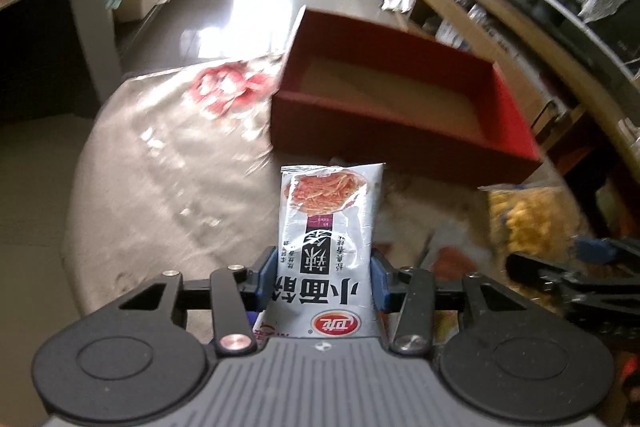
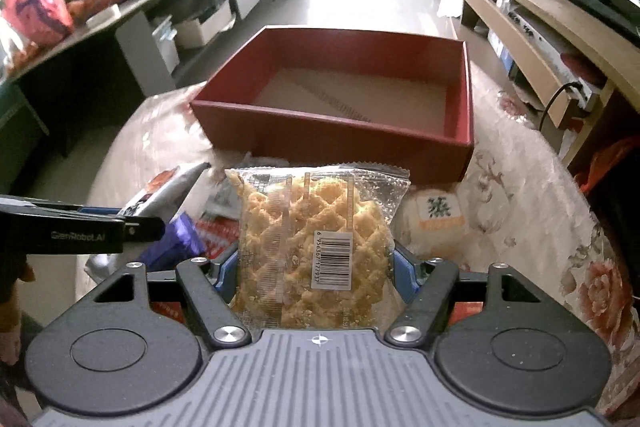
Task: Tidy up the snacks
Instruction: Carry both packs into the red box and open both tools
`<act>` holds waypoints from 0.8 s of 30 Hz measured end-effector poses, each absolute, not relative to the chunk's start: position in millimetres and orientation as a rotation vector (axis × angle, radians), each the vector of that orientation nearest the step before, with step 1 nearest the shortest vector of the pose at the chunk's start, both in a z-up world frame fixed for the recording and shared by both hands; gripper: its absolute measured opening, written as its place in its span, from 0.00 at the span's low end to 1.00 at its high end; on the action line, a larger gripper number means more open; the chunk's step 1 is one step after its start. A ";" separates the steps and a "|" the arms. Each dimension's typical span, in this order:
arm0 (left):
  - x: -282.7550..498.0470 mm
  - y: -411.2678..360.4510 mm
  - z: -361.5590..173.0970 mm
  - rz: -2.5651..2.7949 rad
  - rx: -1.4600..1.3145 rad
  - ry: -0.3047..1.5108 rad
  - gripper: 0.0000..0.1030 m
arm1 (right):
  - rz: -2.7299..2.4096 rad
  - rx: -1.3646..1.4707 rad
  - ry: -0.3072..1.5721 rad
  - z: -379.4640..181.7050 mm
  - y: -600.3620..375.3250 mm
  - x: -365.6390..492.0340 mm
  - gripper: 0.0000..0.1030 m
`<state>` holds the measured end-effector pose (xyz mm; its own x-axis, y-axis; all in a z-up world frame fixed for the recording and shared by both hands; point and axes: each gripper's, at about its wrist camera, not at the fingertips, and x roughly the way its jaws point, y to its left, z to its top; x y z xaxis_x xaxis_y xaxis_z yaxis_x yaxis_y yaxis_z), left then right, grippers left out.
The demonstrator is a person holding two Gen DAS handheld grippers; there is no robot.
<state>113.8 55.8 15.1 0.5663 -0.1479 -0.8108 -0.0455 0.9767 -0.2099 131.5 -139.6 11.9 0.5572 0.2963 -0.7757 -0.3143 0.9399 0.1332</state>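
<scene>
My left gripper [image 1: 323, 277] is shut on a white snack packet [image 1: 328, 227] with Chinese print and a picture of red strips, held above the table in front of the red box [image 1: 400, 131]. My right gripper [image 2: 316, 269] is shut on a clear packet of yellow lattice crackers [image 2: 316, 239] with a barcode, held in front of the same red box [image 2: 340, 147]. The box is open, with a bare cardboard floor. The left gripper also shows at the left of the right wrist view [image 2: 136, 227], and the right gripper shows at the right of the left wrist view [image 1: 560, 279].
Loose snacks lie on the flowered tablecloth [image 2: 540, 195]: a purple packet [image 2: 176, 243], a red packet [image 2: 216, 239], a round white one [image 2: 438, 215]. A dark counter with bags [image 2: 36, 7] runs along the left; wooden shelving [image 2: 520, 27] runs along the right.
</scene>
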 end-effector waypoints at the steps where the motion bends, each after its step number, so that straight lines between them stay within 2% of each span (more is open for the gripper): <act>1: 117.1 53.8 16.9 -0.068 -0.225 0.964 0.48 | 0.353 -0.019 0.910 11.8 -140.5 134.8 0.75; 13: 182.8 35.5 34.2 -0.087 -0.259 0.892 0.48 | 0.281 0.062 0.854 21.6 -144.2 187.8 0.75; 24: 245.2 8.6 34.9 -0.057 -0.173 0.848 0.48 | 0.214 0.089 0.826 17.7 -148.2 242.1 0.75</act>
<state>245.2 8.6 34.9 0.6612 -0.1193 -0.7407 -0.0184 0.9844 -0.1750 242.1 -148.2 17.7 0.6575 0.2233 -0.7196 -0.1539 0.9748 0.1618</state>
